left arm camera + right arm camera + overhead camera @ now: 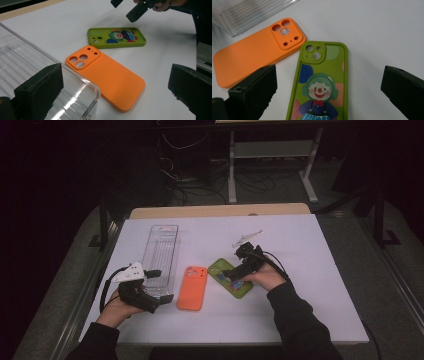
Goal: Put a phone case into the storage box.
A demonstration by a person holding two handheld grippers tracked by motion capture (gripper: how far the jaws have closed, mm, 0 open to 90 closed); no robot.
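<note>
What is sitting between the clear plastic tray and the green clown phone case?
The orange phone case lies flat between the clear tray and the green clown case, touching neither; the high view shows it plainly.

Green clown phone case (322, 82) flat on table, beside orange case (257, 56).

The right gripper (328, 92) is hovering with its jaws spread wide, nothing between them but the green phone case (322, 82). That case is lying flat on the white tabletop (374, 30), clown picture facing up, camera cutout pointing away from the jaws. Beyond the left jaw, the orange phone case (254, 55) is resting just beside the green one. Farther off, past the orange case, a clear plastic tray (249, 12) is sitting.
</note>
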